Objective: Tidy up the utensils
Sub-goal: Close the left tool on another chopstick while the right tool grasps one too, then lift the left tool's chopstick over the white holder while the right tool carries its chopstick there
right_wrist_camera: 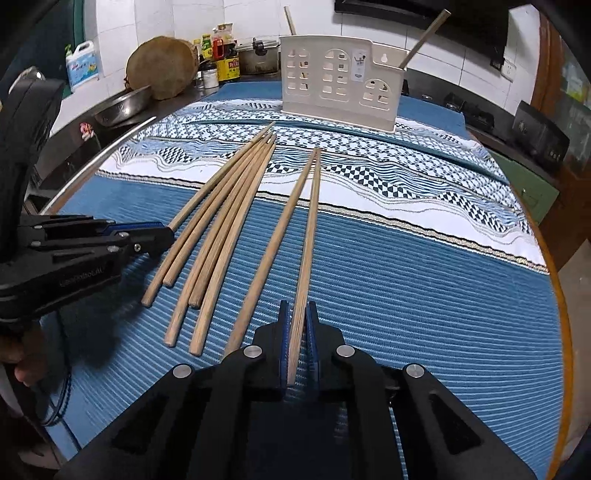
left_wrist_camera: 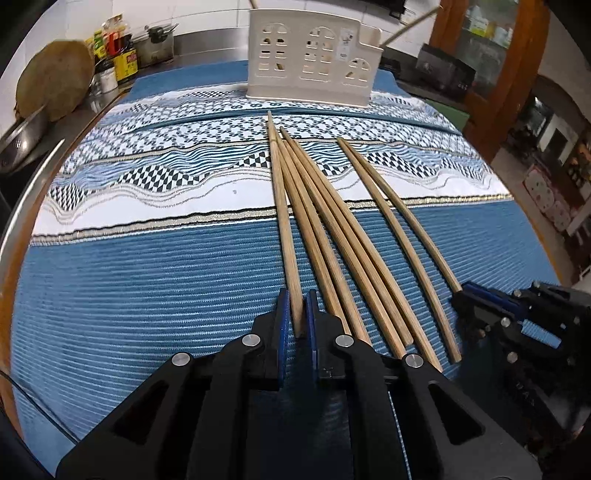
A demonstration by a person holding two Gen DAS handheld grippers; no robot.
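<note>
Left wrist: patterned blue cloth (left_wrist_camera: 147,295); tiled wall (left_wrist_camera: 207,14).

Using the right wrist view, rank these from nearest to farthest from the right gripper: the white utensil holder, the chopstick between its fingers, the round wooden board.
1. Chopstick, clamped in the right gripper.
2. White utensil holder, straight ahead at the cloth's far end.
3. Round wooden board, far left, leaning against the tiled wall.

No legible text; left gripper (right_wrist_camera: 162,236) embossing unreadable.
</note>
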